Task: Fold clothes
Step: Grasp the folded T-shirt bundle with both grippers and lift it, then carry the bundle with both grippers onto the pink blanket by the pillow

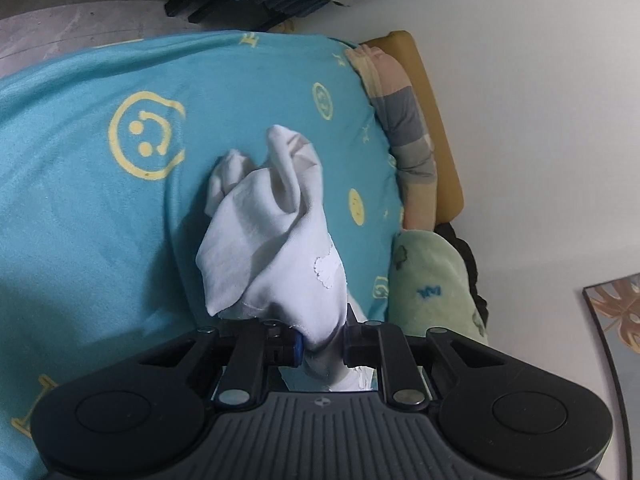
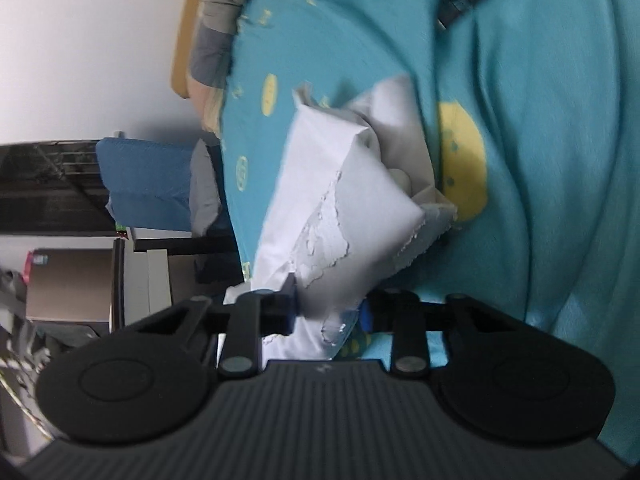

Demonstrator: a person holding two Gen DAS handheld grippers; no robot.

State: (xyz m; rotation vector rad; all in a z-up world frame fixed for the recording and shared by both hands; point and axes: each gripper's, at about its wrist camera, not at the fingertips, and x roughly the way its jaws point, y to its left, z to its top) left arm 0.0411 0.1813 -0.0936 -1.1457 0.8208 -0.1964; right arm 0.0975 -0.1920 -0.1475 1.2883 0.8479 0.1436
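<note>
Pinching one white cloth (image 1: 276, 240) between them, the left gripper (image 1: 322, 346) and right gripper (image 2: 330, 308) hold it bunched above the blue bed (image 1: 80, 200), its length hanging far from both.

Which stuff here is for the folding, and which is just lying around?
For the folding:
- white garment
- left hand-held gripper, shut on it
- right hand-held gripper, shut on it
- teal smiley blanket, the surface underneath

Just lying around:
- green fleece
- striped cloth
- blue chair
</note>
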